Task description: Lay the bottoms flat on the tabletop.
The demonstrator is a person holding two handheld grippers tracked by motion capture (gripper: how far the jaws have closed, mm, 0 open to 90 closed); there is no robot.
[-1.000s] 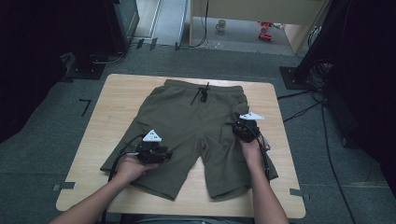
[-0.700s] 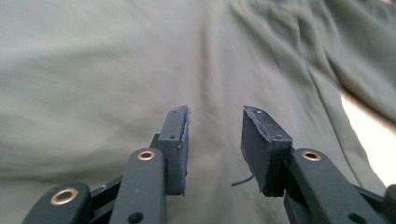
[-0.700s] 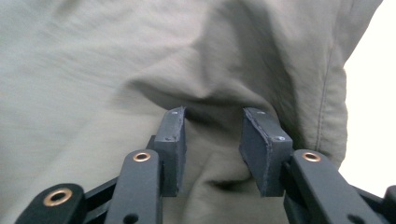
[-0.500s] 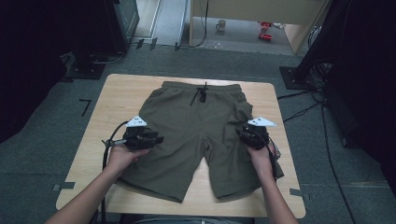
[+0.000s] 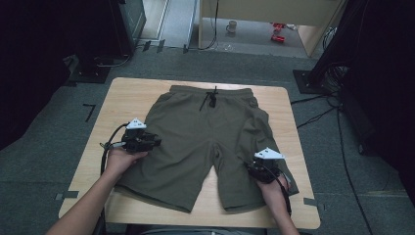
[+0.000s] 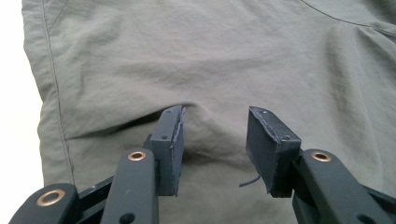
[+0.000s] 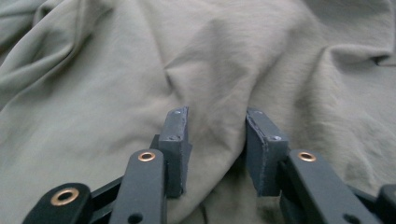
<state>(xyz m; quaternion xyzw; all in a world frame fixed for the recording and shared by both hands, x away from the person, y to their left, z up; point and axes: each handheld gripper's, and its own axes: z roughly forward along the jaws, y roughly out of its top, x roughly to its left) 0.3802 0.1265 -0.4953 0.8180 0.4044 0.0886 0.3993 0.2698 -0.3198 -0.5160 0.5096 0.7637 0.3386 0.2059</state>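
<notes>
a wooden table (image 5: 127, 93) is seen from the high view, set on grey carpet with cables trailing at the right. a pair of olive shorts (image 5: 205, 137) is laid flat on it, waistband and black drawstring (image 5: 211, 98) toward the far edge, both leg hems toward the person.

the left gripper (image 5: 155, 141) is held over the outer side of the left leg, near the side seam. in the left gripper view its jaws are spread, having just been opening — a low ridge of cloth (image 6: 212, 135) stands between the pads, but no pressure on it is evident. a loose thread (image 6: 250, 181) is noted by one pad.

the right gripper (image 5: 258, 172) is placed on the right leg, close to the hem and the table's right edge. in the right gripper view its jaws are likewise parted and have just been opening; a taller fold (image 7: 217, 135) rises between them, seemingly untouched by the pads.

risks judged from here: if the jaws are closed unevenly, only the top layer may be caught and the leg would bunch instead of folding clean. the wrinkling on the right side may be locked in. the thread might snag on the left pad when it is withdrawn.
</notes>
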